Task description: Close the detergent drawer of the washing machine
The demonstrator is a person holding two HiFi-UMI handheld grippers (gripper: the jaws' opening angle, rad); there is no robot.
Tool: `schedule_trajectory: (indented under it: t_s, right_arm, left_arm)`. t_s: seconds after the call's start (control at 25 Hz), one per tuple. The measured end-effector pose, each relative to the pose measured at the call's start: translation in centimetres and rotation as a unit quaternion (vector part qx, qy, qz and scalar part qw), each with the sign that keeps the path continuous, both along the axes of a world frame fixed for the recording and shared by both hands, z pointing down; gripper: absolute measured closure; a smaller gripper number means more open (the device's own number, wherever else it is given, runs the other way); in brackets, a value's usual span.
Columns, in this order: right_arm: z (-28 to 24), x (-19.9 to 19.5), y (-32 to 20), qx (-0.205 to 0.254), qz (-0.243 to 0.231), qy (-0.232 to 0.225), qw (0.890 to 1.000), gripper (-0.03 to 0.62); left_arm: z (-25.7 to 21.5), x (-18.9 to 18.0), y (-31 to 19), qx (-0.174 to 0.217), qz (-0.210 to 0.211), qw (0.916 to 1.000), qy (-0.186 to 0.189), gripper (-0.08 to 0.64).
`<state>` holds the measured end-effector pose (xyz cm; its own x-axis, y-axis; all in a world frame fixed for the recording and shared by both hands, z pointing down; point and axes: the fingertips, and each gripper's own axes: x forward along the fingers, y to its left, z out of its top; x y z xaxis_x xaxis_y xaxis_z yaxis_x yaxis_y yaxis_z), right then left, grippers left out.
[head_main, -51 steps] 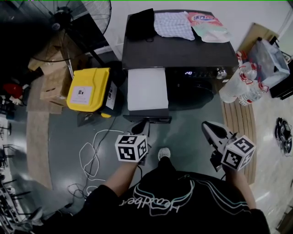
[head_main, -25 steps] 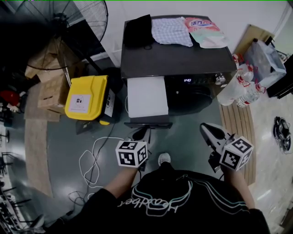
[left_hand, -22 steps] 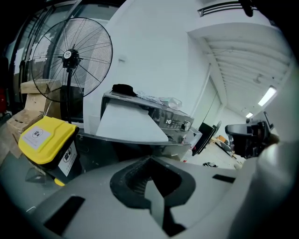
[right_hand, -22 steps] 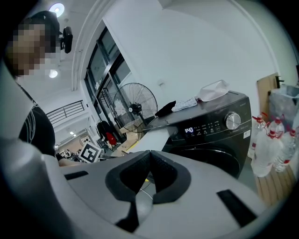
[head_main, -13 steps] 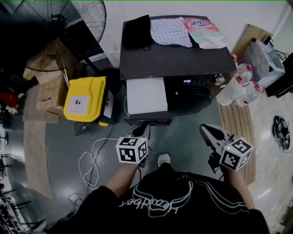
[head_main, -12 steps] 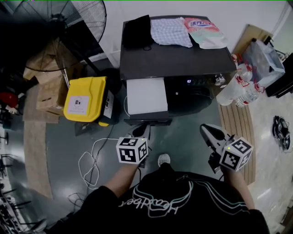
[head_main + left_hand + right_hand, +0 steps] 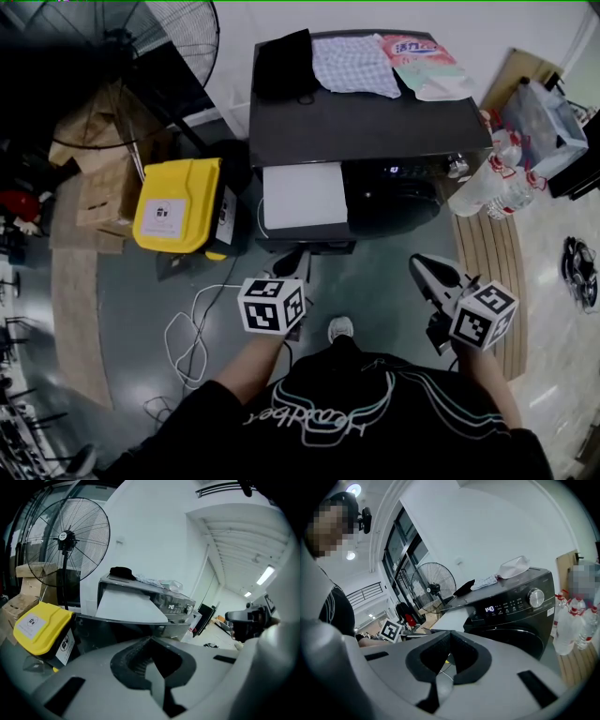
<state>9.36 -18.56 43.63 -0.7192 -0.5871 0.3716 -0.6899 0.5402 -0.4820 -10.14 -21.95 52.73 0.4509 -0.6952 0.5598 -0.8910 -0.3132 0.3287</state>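
Note:
The black washing machine [image 7: 375,117] stands ahead, and its detergent drawer [image 7: 303,195] sticks out at the front left with its white top showing. My left gripper [image 7: 294,262] is shut and empty, its tip right at the drawer's dark front panel [image 7: 306,247]; whether they touch is unclear. In the left gripper view, the drawer [image 7: 129,606] fills the space just past my left gripper [image 7: 151,641]. My right gripper [image 7: 427,266] hangs shut and empty before the machine's door, apart from it. The right gripper view shows the control panel [image 7: 511,607] beyond my right gripper [image 7: 451,634].
A yellow bin [image 7: 178,192] sits left of the machine, with cardboard boxes [image 7: 103,187] and a standing fan [image 7: 141,47] beyond it. A white cable [image 7: 192,319] loops on the floor. Water bottles [image 7: 492,173] stand at the right. Cloths [image 7: 352,64] and a detergent bag [image 7: 422,56] lie on top.
The drawer shows slightly less length out of the machine than two seconds ago. My left gripper stays at its front panel. The right gripper has not moved.

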Motion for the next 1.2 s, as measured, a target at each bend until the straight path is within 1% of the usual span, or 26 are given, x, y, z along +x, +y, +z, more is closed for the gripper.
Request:
schedule_trajectory:
  t_s: [0.16, 0.4, 0.96, 1.2]
  right_arm:
    - [0.3, -0.2, -0.8, -0.001, 0.003, -0.001, 1.000, 0.566]
    - [0.9, -0.1, -1.8, -0.004, 0.010, -0.001, 1.000, 0.565]
    - [0.9, -1.3, -4.5, 0.003, 0.011, -0.003, 1.000, 0.566]
    - [1.0, -0.8, -5.1, 0.005, 0.019, -0.003, 1.000, 0.565]
  left_arm:
    - [-0.3, 0.1, -2.0, 0.009, 0.007, 0.9999, -0.006, 0.538]
    - [-0.4, 0.1, -3.1, 0.019, 0.016, 0.9997, -0.005, 0.538]
    - [-0.7, -0.5, -7.5, 0.024, 0.010, 0.9997, -0.002, 0.538]
    - [-0.6, -0.8, -9.2, 0.027, 0.003, 0.9996, -0.005, 0.538]
